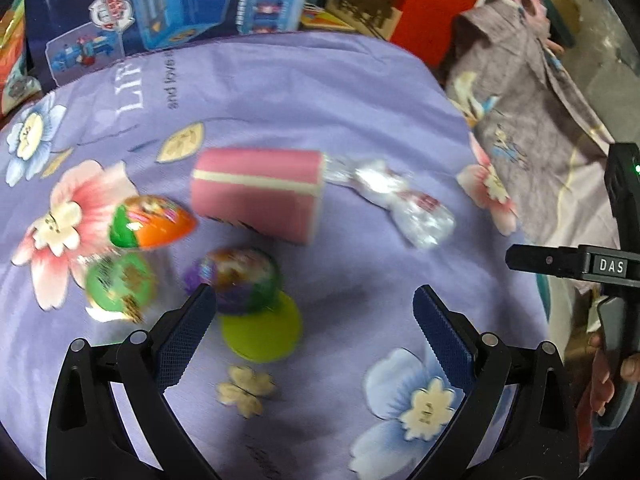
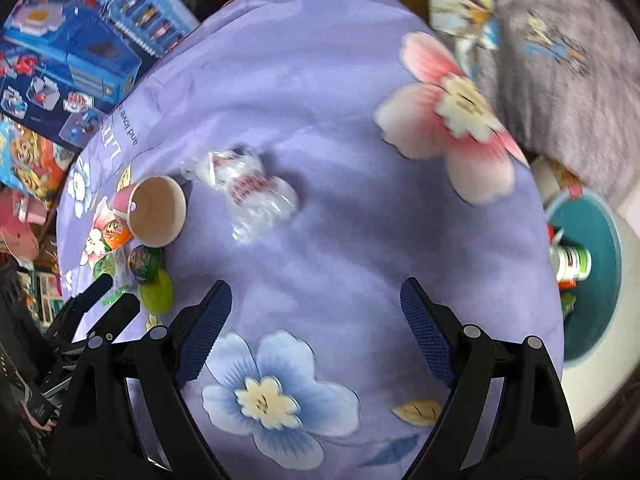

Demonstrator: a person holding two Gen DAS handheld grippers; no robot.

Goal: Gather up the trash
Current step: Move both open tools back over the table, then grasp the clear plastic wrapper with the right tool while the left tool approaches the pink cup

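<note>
Currently we had both grippers wide open, empty: left gripper (image 1: 312,312) above purple-green ball (image 1: 240,284); right gripper (image 2: 316,312) over bare purple cloth (image 2: 340,128). Crumpled clear wrapper (image 2: 248,192) lay beside pink cup (image 2: 158,210). Teal bin (image 2: 588,280) at cloth's right edge.

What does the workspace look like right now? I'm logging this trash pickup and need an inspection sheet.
Surface: round table under a purple floral cloth.
Job's things: crumpled clear wrapper; pink paper cup on its side; teal bin beside the table, with trash inside.
Clutter: foil-wrapped eggs and a green disc near the cup.
Grippers: left claw open, empty, above the cloth; right claw open, empty.
Cables: nothing seen.
Surroundings: blue toy boxes, red box, grey printed blanket.
</note>
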